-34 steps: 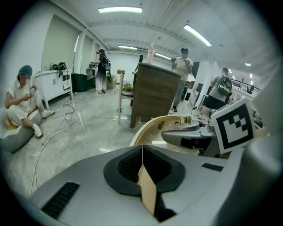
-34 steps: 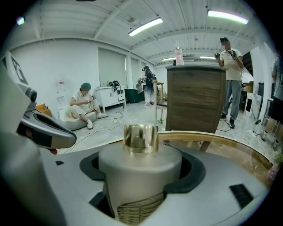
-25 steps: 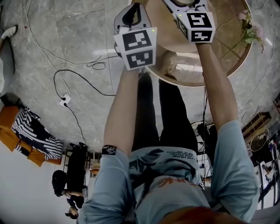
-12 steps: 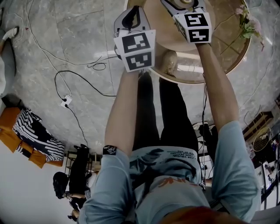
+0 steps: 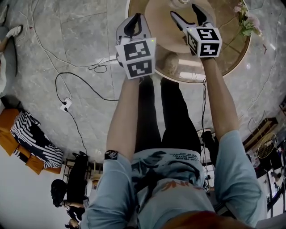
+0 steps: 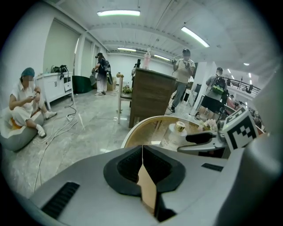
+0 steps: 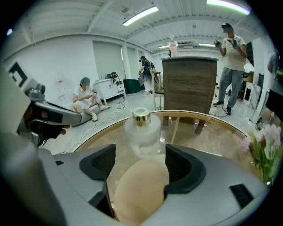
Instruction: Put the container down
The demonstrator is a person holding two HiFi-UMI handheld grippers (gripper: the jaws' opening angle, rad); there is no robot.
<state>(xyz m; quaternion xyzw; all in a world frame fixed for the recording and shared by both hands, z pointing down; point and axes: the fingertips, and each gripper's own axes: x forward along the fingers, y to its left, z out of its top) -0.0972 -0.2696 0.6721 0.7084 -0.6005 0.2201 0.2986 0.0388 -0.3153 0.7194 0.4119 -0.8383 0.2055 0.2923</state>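
Note:
The container, a frosted glass bottle [image 7: 142, 130] with a gold cap, stands upright on the round glass table [image 7: 212, 132], just beyond my right gripper's jaws. My right gripper [image 7: 139, 165] is open, its jaws spread wide with nothing held between them. In the head view the right gripper [image 5: 184, 11] reaches over the table [image 5: 223, 53]. My left gripper [image 5: 134, 22] hovers at the table's near left rim, shut with its pads pressed together and empty. The left gripper view shows its closed jaws [image 6: 142, 152] and the bottle [image 6: 174, 134] off to the right.
Pink flowers [image 5: 246, 20] lie at the table's right side. A wooden cabinet [image 7: 190, 84] stands behind the table, and several people stand or sit around the room. Cables and a power strip [image 5: 67, 102] trail over the marble floor at left.
My right gripper has drawn back towards me from the top edge of the head view and its open jaws now show. The left gripper has dropped back slightly.

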